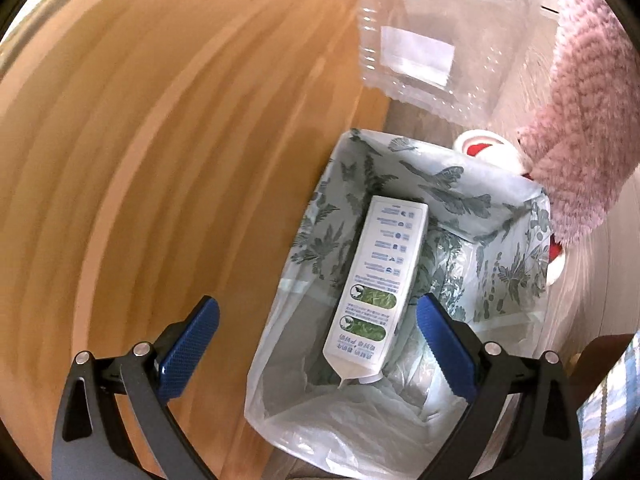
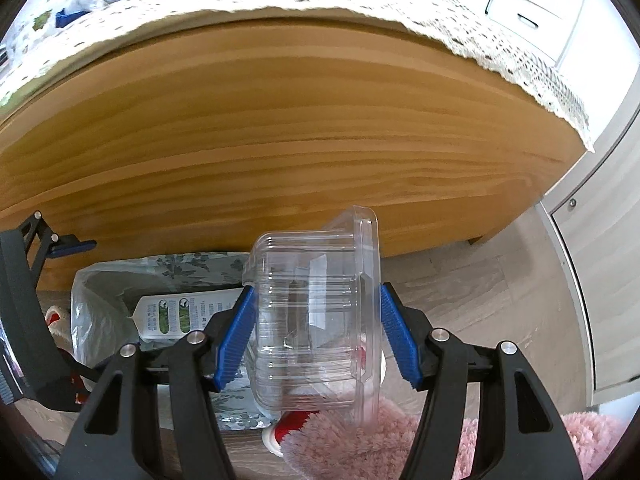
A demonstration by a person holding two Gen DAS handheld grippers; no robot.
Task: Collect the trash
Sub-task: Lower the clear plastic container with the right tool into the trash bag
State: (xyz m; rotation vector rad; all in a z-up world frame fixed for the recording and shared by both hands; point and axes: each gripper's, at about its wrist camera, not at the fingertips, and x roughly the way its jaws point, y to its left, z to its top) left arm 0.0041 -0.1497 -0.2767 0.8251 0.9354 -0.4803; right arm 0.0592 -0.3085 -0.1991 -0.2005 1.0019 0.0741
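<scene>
A bin lined with a leaf-print bag (image 1: pixel 448 188) stands on the floor beside a wooden panel. A white carton (image 1: pixel 376 284) lies inside it; it also shows in the right wrist view (image 2: pixel 180 312). My left gripper (image 1: pixel 320 340) is open and empty above the bin. My right gripper (image 2: pixel 316 332) is shut on a clear plastic clamshell container (image 2: pixel 316 320), held above the bin's far side. The container also shows at the top of the left wrist view (image 1: pixel 432 40).
The wooden panel (image 2: pixel 280 128) rises behind the bin, with a lace cloth (image 2: pixel 440 4) draped over its top. A pink fluffy slipper (image 1: pixel 580 128) and a red-and-white slipper (image 1: pixel 488 148) sit by the bin. White cabinets (image 2: pixel 600 260) stand at right.
</scene>
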